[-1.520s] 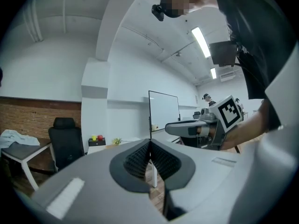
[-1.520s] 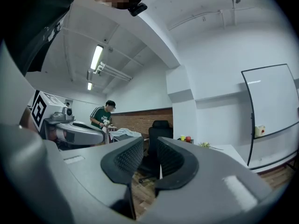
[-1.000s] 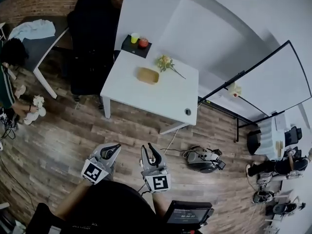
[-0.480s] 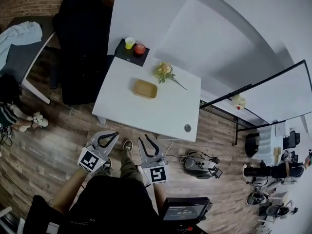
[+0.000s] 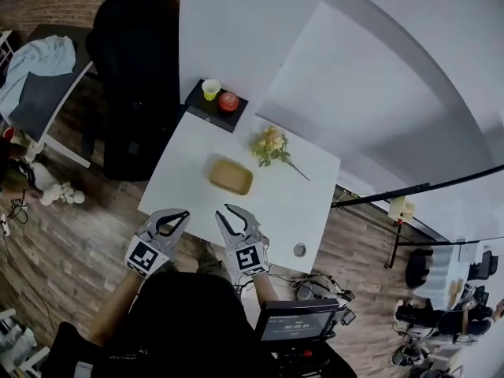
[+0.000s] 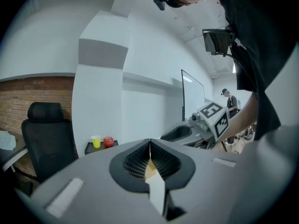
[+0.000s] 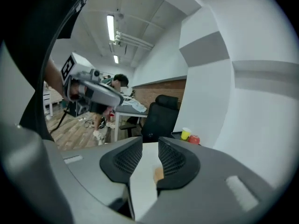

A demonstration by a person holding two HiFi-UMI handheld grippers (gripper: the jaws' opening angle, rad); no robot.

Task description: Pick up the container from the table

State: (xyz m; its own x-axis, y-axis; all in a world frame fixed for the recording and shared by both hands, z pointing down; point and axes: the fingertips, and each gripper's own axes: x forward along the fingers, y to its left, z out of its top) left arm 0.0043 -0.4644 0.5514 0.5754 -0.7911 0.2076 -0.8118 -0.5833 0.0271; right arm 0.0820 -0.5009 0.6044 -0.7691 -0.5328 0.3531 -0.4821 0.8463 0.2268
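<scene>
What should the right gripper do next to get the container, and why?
Probably carry the right gripper forward over the table toward the container. Its jaws are opening with nothing between them, and it sits at the table's near edge, apart from the container, which lies ahead mid-table.

The container [image 5: 231,176] lies near the middle of the desk [image 5: 315,203]. Behind the container, to its right, lie flowers [image 5: 270,145]. Farther behind it, past the desk edge, a stand [image 5: 203,107] carries a cup [image 5: 210,89] and an apple [image 5: 228,101].
</scene>
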